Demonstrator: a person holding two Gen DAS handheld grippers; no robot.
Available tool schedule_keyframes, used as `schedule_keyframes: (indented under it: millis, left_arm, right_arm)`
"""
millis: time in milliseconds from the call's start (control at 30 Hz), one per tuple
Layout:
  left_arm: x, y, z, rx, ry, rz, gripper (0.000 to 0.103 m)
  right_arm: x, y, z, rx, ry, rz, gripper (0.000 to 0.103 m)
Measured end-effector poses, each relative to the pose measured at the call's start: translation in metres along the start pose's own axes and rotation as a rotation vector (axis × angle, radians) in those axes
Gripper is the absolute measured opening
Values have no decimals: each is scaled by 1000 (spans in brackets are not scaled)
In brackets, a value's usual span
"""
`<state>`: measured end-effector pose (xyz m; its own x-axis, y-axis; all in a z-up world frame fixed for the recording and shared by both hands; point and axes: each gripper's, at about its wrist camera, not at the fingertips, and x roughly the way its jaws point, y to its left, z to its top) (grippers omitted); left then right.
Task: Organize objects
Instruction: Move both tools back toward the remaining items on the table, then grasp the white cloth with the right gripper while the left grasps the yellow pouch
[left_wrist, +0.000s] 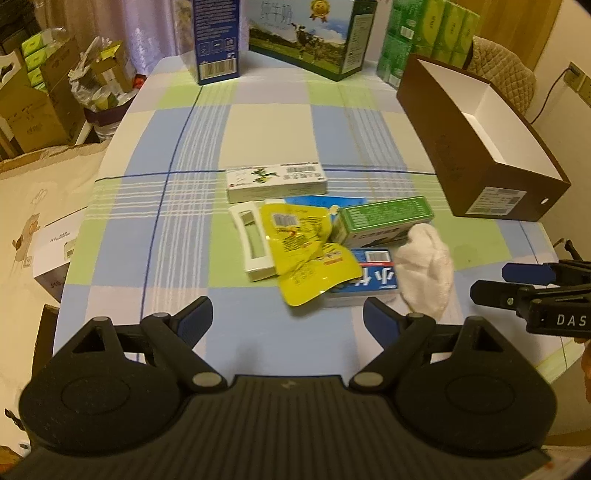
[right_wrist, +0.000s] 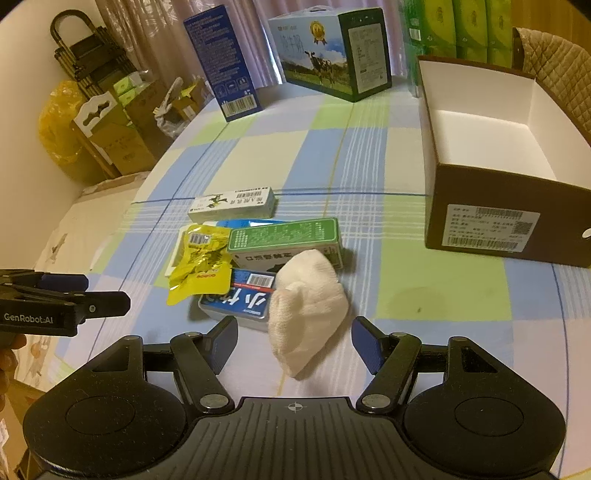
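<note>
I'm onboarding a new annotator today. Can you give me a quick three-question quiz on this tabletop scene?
1. True or false: the brown shoebox already holds some of the items.
2. Multiple choice: what lies nearest the right gripper? A) the white sock B) the yellow snack pouch C) the milk carton case
3. Fill in: the white sock rests partly on the ____ box with white lettering.

Key:
1. False; only its bare white interior shows.
2. A; the sock lies just ahead, between the open fingers.
3. Blue.

The left gripper is open too, holding nothing.
</note>
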<state>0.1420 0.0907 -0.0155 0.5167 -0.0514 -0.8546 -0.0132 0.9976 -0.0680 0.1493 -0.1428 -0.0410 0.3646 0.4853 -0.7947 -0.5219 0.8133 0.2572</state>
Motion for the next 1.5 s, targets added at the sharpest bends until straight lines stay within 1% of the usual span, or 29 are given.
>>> schedule_keyframes:
  millis: [300, 533, 700, 900, 967, 1000, 1067, 1100, 1233, 1300, 1500]
  left_arm:
    - [9, 22, 0, -34, -4, -8, 86]
    - [17, 31, 3, -57, -1, -8, 86]
    - [23, 36, 4, -72, 8, -13, 86]
    - [32, 36, 5, -92, 18, -33, 86]
    - [36, 36, 5, -101, 20, -45, 86]
    - [38, 35, 6, -105, 22, -53, 86]
    - [42, 34, 7, -116, 25, -69, 86]
    - [45, 33, 8, -121, 27, -77, 86]
    - [54, 29, 13, -138, 28, -103, 85]
    - [59, 27, 15, -153, 29, -119, 85]
    - [83, 29, 16, -273, 74, -195, 83]
  right_arm:
    - [16, 9, 1, 3, 0, -27, 65]
    - [36, 13, 4, -8, 9, -61, 65]
    - [54, 8, 7, 1, 7, -97, 65]
    - [72, -1, 7, -1, 18, -115, 65]
    - [75, -4, 5, -7, 26, -122, 52]
    - [76, -6, 4, -13, 34, -117, 38]
    - [77, -11, 2, -14, 40, -115, 33]
    - [75, -13, 1, -15, 40, -115, 29]
    - [67, -24, 0, -6, 40, -140, 28]
    - [63, -33, -1, 18, 39, -147, 28]
    - [49, -63, -5, 87, 32, -169, 28]
